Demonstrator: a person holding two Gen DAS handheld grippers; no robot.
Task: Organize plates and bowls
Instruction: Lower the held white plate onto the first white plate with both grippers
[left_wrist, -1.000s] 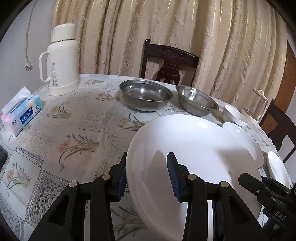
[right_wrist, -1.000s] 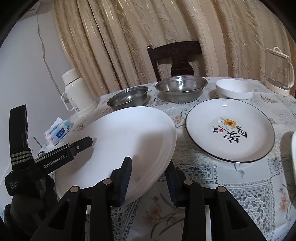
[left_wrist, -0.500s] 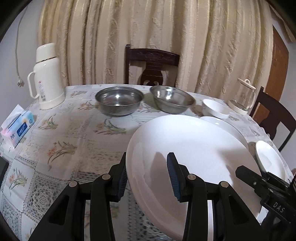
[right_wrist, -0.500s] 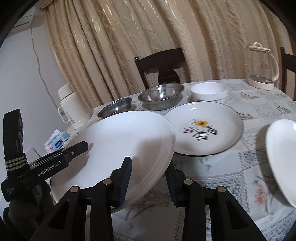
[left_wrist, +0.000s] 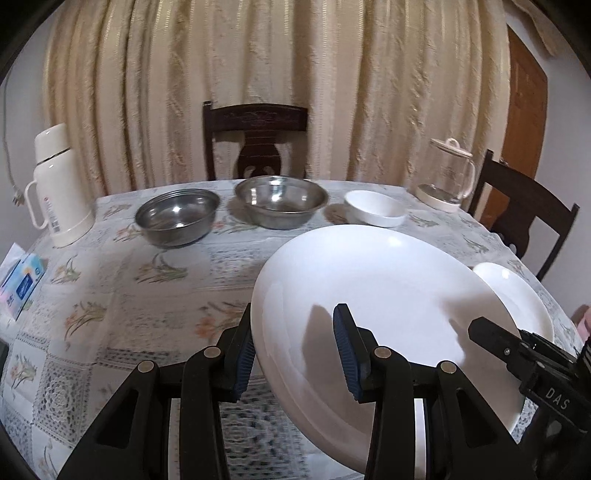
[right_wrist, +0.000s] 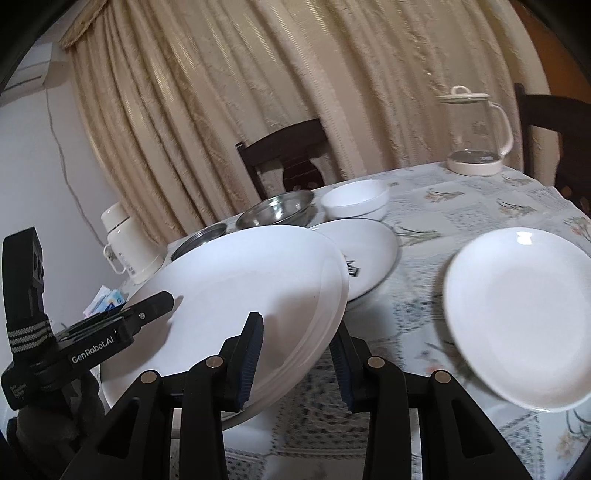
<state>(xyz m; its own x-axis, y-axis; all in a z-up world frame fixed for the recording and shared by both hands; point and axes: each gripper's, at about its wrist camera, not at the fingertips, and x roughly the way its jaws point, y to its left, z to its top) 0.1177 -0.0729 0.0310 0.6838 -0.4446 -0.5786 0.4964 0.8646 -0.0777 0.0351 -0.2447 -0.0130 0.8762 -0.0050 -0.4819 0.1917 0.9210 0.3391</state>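
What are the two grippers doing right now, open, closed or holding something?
Left gripper: shut on the large white plate, gripping its rim.
Right gripper: shut on the same plate's opposite rim.

My L wrist cam looks across the table (left_wrist: 155, 280) toward its far edge. R cam faces far-right corner. Both share the big white plate (left_wrist: 376, 306) up close.

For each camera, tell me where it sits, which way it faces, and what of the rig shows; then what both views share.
Left wrist: on the left gripper, looking across the table at two steel bowls; its fingers straddle the large white plate; the right gripper enters from the right.
Right wrist: on the right gripper, facing the curtain and glass kettle; the left gripper enters from the left.
Shared: the plate, both grippers, small white bowl, thermos.
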